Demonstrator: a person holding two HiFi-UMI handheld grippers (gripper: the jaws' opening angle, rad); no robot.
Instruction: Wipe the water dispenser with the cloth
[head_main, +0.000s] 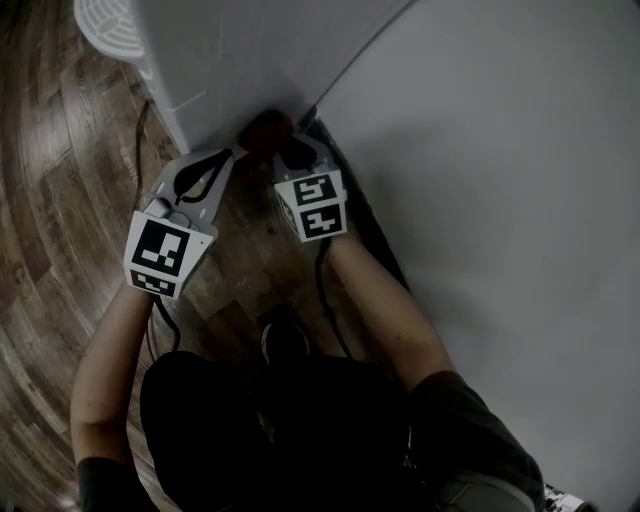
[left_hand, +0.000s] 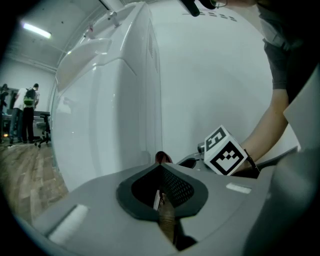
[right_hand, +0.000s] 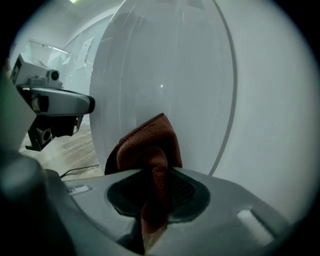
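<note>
The white water dispenser (head_main: 225, 60) stands at the top of the head view, against the wall. A reddish-brown cloth (head_main: 266, 128) is pressed to its lower corner. My right gripper (head_main: 290, 150) is shut on that cloth (right_hand: 150, 147), which bunches up above the jaws in front of the dispenser's curved side (right_hand: 165, 75). My left gripper (head_main: 232, 155) sits just left of the cloth, with its jaws together and nothing seen between them. In the left gripper view the dispenser's side (left_hand: 110, 100) fills the frame and a tip of the cloth (left_hand: 161, 157) shows beyond my left gripper (left_hand: 160, 172).
A pale wall (head_main: 500, 200) runs close along the right. A round white grille (head_main: 108, 22) lies on the wooden floor (head_main: 60, 200) at top left. A black cable (head_main: 325, 290) trails by my shoe (head_main: 285, 342). People (left_hand: 29, 107) stand far off.
</note>
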